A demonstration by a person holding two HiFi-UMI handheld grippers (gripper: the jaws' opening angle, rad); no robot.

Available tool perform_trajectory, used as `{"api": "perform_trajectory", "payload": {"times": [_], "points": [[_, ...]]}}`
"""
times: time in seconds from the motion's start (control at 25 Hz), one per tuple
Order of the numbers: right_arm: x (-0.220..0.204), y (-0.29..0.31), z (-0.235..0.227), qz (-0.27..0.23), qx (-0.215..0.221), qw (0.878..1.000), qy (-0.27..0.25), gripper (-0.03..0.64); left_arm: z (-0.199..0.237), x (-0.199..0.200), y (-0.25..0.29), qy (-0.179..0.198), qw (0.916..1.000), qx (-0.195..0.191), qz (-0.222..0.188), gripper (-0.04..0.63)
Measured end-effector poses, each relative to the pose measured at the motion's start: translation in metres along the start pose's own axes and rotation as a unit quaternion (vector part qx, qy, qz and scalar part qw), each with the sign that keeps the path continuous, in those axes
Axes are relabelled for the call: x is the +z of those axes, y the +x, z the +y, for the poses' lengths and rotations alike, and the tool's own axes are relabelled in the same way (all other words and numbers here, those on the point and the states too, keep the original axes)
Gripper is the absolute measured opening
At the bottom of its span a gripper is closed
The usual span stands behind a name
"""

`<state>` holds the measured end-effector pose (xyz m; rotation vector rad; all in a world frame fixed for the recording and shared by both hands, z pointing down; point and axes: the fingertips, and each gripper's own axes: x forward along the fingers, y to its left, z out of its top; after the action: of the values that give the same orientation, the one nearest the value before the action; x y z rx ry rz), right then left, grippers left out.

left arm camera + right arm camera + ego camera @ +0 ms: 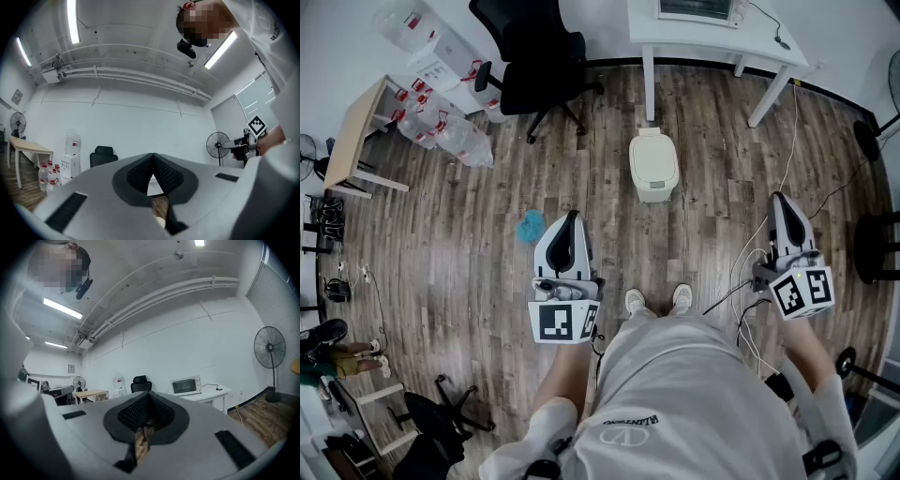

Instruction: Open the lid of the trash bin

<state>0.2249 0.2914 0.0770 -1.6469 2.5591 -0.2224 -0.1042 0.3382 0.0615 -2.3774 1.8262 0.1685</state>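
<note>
The cream trash bin (653, 165) stands on the wood floor ahead of the person's feet, with its lid down. My left gripper (573, 217) hovers nearer than the bin and to its left, jaws together, holding nothing. My right gripper (779, 199) is off to the bin's right, also shut and empty. In the left gripper view the left gripper (152, 158) points up at the wall and ceiling, and the bin is not visible. In the right gripper view the right gripper (146, 398) faces the far wall the same way.
A black office chair (539, 66) and a white table (712, 37) stand behind the bin. Water bottles (441, 131) lie by a wooden table (352, 141) at the left. A blue object (530, 226) lies on the floor beside the left gripper. Cables (759, 246) trail at the right.
</note>
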Motion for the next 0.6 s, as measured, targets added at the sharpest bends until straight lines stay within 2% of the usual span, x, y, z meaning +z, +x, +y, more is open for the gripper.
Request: {"api": "perform_trajectory", "payload": {"times": [0.6], "points": [[-0.014,0.015,0.04,0.011,0.009,1.0,0.004,0.015,0.026,0.0,-0.013,-0.012,0.9997,-0.016,-0.011,0.002]]}}
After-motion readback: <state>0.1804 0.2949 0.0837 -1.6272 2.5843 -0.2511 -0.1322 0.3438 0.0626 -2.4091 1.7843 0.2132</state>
